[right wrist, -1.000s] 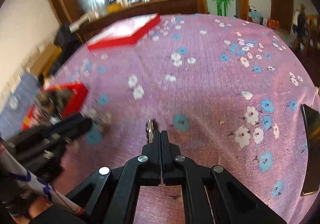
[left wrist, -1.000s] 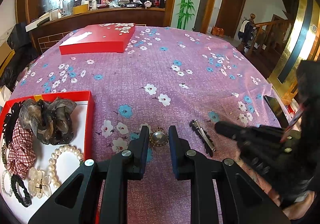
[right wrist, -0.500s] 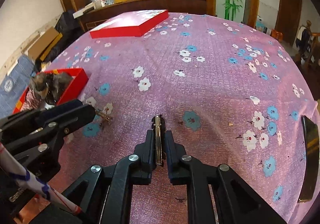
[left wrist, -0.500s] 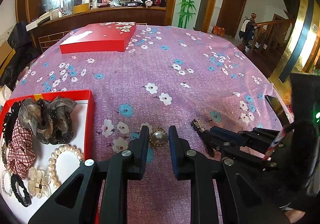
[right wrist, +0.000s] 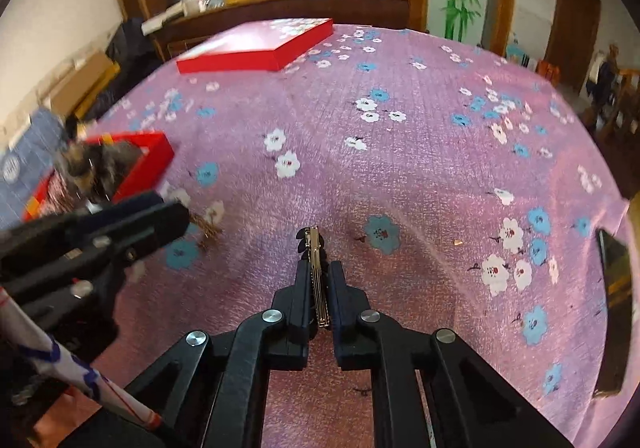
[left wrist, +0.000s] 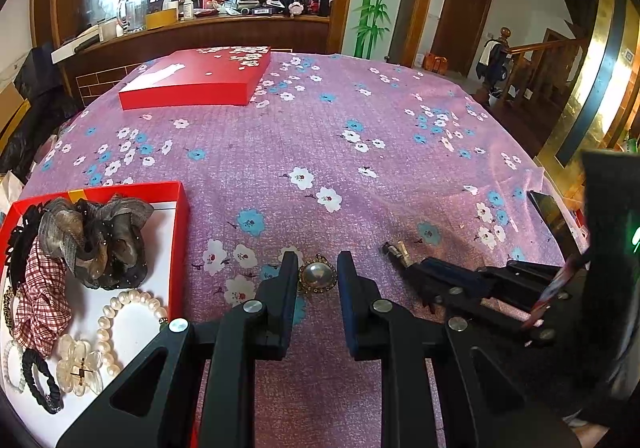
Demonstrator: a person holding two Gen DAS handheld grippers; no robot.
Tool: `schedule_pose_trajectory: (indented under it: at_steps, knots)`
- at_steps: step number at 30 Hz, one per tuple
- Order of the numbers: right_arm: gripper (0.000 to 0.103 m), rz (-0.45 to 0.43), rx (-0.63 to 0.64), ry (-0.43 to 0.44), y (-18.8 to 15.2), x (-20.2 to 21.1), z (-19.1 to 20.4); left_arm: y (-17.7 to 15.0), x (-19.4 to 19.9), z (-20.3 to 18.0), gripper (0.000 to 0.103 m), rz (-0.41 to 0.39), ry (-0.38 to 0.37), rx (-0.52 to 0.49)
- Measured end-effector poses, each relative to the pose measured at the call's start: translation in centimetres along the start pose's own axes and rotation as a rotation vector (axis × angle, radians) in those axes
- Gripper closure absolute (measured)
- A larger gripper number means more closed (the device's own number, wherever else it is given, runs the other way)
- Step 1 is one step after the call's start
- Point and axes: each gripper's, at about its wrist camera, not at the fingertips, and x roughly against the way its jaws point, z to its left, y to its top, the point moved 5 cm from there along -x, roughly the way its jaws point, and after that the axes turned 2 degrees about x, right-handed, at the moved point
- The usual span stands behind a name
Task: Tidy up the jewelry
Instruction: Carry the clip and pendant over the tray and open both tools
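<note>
Pearl brooch [left wrist: 317, 276] between left gripper [left wrist: 317, 280] fingers
</note>
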Motion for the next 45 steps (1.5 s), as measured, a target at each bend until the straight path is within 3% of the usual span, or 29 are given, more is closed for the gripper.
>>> schedule_pose_trajectory:
  at_steps: [12,22,30,33,40,45]
  knots:
    - [0.095,-0.115,-0.08,0.086,1.1,3.7,-0.2,0.3,0.3,0.3,0.084,0.004,-0.024,0.028]
    - [0.094,-0.213,-0.126,0.237,1.1,8.2,2.2,0.8,8.4,0.7,0.084,-0.095,-0.085,0.031]
    - [0.094,-0.181,-0.076,0.391,-0.6,9.2,8.7,-1.7,14.4,5.6,0.084,-0.135,-0.08,0.069]
    - [0.094,-0.152,-0.035,0.429,-1.2,8.9,11.7,-3.3,15.4,8.0,0.084,-0.132,-0.039,0.081]
    - [0.093,-0.067,0.082,0.458,-3.3,6.7,17.9,-7.5,14.4,13.1,0.084,-0.068,0.054,0.137]
    - [0.093,-0.021,0.138,0.429,-4.4,4.4,20.3,-9.7,13.1,15.5,0.084,-0.031,0.102,0.164]
